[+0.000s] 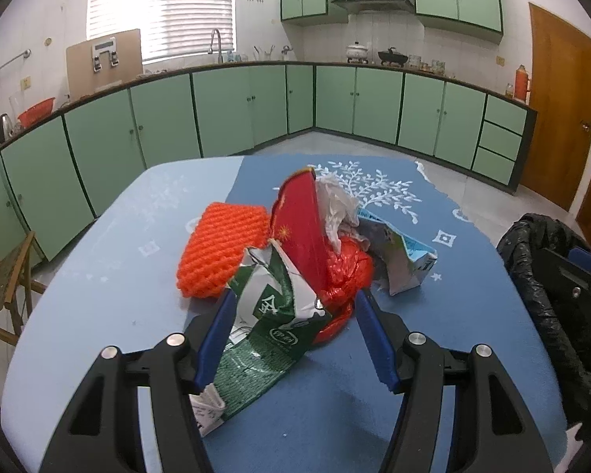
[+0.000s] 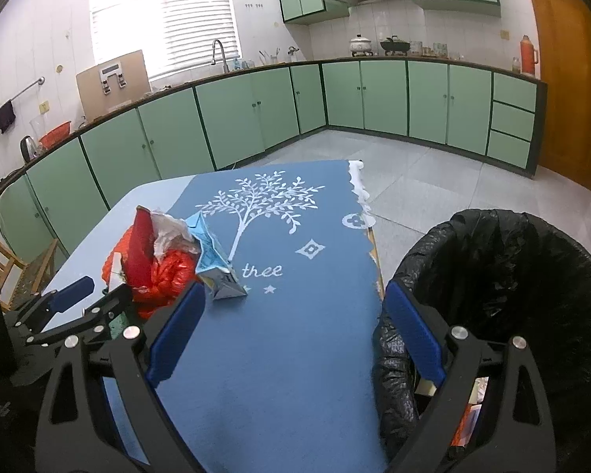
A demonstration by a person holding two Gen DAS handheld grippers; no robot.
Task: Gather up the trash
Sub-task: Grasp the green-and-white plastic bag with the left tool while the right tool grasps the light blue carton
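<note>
White "thee" on blue tablecloth (image 2: 279, 315); green carton (image 1: 268, 315) print unreadable.

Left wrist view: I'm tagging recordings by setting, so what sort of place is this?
Most likely a home kitchen: green cabinets run under a long counter, with a sink faucet by the window and a range hood above pots on a stove. Trash lies on a blue table.
</note>
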